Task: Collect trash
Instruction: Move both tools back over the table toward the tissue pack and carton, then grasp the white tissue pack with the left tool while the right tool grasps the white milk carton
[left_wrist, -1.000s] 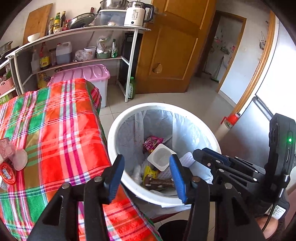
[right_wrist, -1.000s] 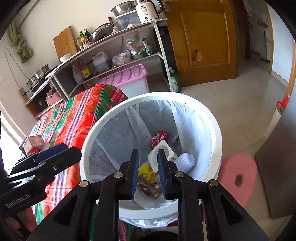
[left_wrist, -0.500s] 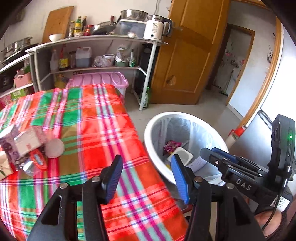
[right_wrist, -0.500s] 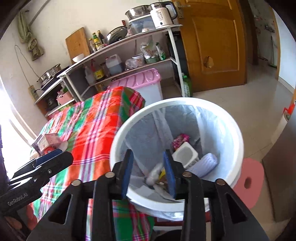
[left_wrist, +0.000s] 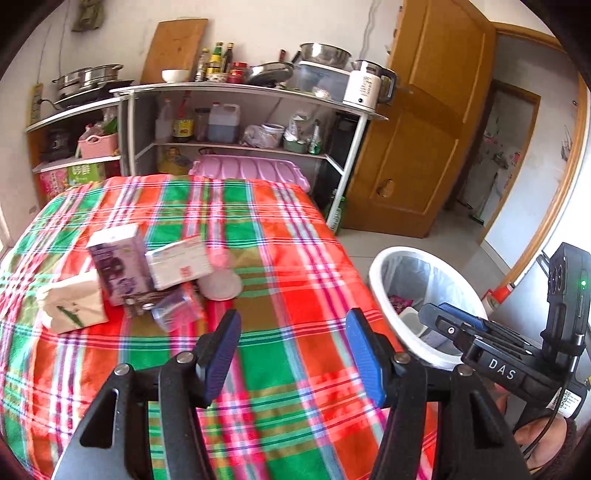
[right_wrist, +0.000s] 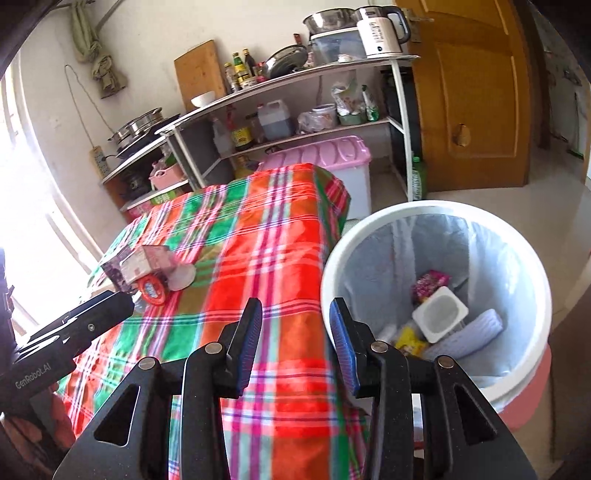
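- Broadly, the tabletop (left_wrist: 280, 229) under its red-and-green plaid cloth carries all the trash not yet collected, bunched in one cluster toward its left edge, about midway along
- Beside the tabletop's right edge stands one white lined bin (right_wrist: 436, 214); inside I count a white tray, a pink wrapper, a yellow wrapper and a pale rolled packet, perhaps more underneath
- One left tongs (left_wrist: 291, 350), jaws wide apart and holding nothing, hangs over the near middle of the tabletop; the cluster lies ahead of it and off to its left
- One right tongs (right_wrist: 295, 343), jaws also apart and empty, sits over the tabletop's right edge with the bin rim just beside its right finger; the cluster is well apart from it, far to its left
- So the left tongs is my pick as the nearer one for the next grab
- In the cluster, counted from the left wrist view: one purple carton (left_wrist: 120, 266) standing upright, one white flat pack (left_wrist: 179, 262) leaning against it with its long axis running left to right, one cream tissue pack (left_wrist: 72, 304) nearest the left edge, one pale round lid (left_wrist: 221, 284) on the cluster's right side, one clear crinkled wrapper (left_wrist: 175, 308) closest to the left tongs
- Smaller bits among them are too blurred to count
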